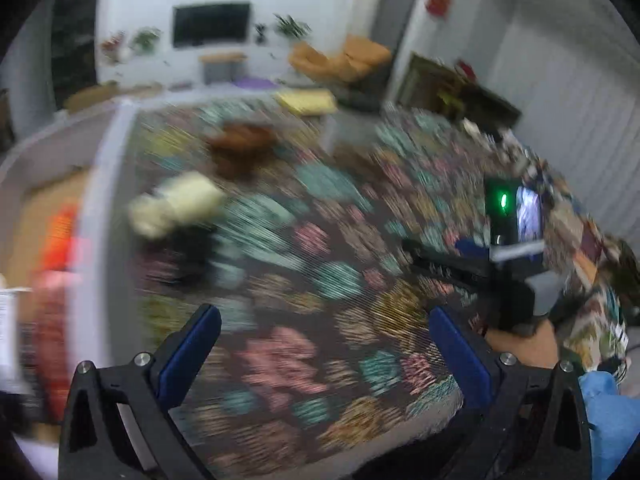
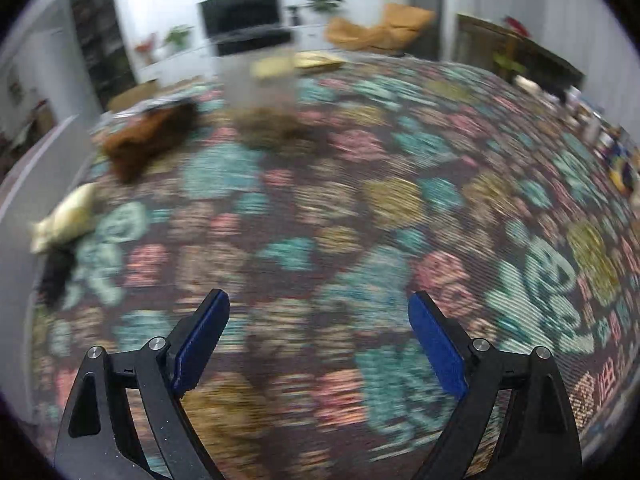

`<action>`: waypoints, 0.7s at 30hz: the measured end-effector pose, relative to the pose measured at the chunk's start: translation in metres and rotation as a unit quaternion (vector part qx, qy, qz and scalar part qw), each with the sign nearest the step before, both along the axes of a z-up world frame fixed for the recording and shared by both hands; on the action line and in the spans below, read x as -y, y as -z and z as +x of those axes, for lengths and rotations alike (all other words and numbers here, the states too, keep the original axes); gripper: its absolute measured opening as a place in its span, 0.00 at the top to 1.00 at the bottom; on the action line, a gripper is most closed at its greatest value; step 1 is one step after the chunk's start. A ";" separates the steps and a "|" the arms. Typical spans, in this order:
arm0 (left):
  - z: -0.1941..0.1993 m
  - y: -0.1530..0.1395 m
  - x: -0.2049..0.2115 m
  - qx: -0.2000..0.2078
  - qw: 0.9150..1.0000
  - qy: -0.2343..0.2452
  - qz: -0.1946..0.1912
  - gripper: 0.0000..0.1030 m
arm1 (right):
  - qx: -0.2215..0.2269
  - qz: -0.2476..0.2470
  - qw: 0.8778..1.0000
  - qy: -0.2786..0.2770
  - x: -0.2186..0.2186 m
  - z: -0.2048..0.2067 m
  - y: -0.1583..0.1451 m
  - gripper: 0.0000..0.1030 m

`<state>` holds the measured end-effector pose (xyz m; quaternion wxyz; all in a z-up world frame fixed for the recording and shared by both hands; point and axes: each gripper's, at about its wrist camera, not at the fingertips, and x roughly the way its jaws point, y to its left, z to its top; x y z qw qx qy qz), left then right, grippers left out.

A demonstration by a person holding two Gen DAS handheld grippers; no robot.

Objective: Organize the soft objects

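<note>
Jaws of both grippers gape empty; blurred brown toy (image 2: 148,136) and cream toy (image 1: 176,204) barely readable.

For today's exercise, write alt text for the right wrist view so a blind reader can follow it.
The open right tool hovers empty over a bed's blurred patterned cover. Far left on the cover lie a brown plush toy and a cream plush toy. A television hangs on the back wall.

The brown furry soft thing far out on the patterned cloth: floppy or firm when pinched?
Likely floppy: the brown furry thing sprawls in an irregular, slumped shape. Probably light, and its pile should grip rather than slip. Motion blur hides detail, so expect the ends to droop.
</note>
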<state>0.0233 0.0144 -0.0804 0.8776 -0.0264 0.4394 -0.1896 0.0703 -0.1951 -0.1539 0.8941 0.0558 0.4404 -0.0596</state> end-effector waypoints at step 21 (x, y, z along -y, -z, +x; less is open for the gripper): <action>0.082 0.101 0.053 0.000 0.995 0.011 0.103 0.00 | -0.020 -0.020 0.998 0.059 0.015 0.004 0.015 0.09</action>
